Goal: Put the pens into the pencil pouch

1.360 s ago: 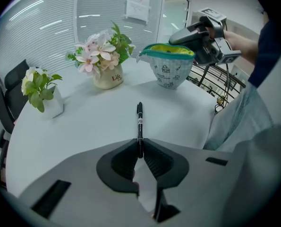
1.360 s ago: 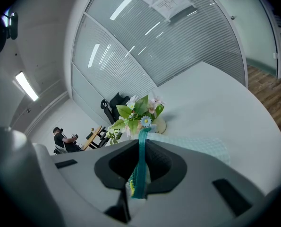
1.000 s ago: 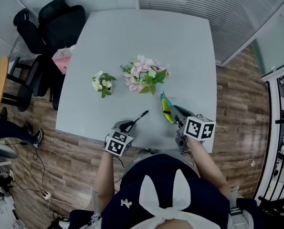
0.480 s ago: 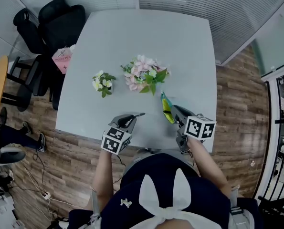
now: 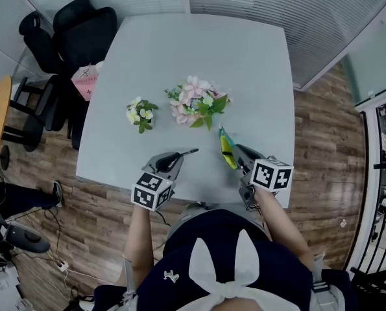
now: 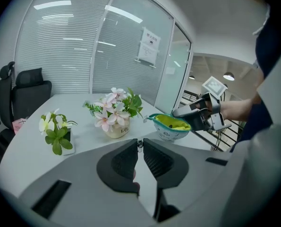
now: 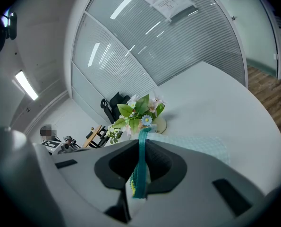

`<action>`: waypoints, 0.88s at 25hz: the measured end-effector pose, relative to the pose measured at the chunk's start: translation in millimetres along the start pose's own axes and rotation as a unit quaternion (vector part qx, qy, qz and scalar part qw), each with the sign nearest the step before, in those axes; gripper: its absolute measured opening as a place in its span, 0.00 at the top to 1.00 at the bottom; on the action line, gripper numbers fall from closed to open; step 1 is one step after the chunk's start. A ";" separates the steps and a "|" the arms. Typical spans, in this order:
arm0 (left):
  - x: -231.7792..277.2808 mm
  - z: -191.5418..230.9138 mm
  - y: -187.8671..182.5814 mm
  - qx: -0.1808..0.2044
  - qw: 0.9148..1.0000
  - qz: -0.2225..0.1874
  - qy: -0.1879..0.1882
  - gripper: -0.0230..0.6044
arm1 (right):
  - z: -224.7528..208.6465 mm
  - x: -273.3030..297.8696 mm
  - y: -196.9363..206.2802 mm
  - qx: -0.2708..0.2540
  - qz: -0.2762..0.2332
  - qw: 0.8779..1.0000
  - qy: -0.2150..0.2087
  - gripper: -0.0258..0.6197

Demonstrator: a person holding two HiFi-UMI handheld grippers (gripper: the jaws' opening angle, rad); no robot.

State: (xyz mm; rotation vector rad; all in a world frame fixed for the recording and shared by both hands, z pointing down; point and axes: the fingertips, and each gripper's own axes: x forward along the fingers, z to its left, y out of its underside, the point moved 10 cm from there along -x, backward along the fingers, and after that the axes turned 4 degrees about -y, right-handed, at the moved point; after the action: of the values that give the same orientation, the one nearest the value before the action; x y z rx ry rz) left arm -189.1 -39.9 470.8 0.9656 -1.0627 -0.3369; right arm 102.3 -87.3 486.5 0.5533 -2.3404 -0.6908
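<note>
A black pen [image 5: 187,153] sticks out of my left gripper [image 5: 176,159], which is shut on its rear end above the table's near edge; the tip points right toward the pouch. In the left gripper view only the pen's end [image 6: 140,144] shows between the nearly closed jaws. The teal pencil pouch [image 5: 226,149] with yellow lining is held open-mouthed and upright off the table by my right gripper [image 5: 235,154]. The pouch's mouth [image 6: 171,126] faces the left gripper. The right gripper view shows its jaws pinching the pouch's teal rim [image 7: 142,161].
A pot of pink flowers [image 5: 196,102] stands mid-table, with a small white-flowered plant [image 5: 140,113] to its left. The white table [image 5: 244,70] stretches beyond them. Black chairs [image 5: 76,31] and a pink item [image 5: 85,81] sit off its left side.
My left gripper has risen with the pen, and the pen now lies flatter, pointing right toward the pouch. The right gripper and the pouch have stayed still.
</note>
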 end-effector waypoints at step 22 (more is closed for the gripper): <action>-28.8 -18.3 -57.6 0.057 0.995 -0.079 0.018 0.88 | -0.4 -0.7 -1.0 0.002 -0.003 1.000 -0.002 0.89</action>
State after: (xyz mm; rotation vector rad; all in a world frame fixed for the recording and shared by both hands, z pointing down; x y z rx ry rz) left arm -176.0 -44.4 405.3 1.1578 -0.9836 -0.3911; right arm 103.3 -87.8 485.9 0.5611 -2.3454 -0.6908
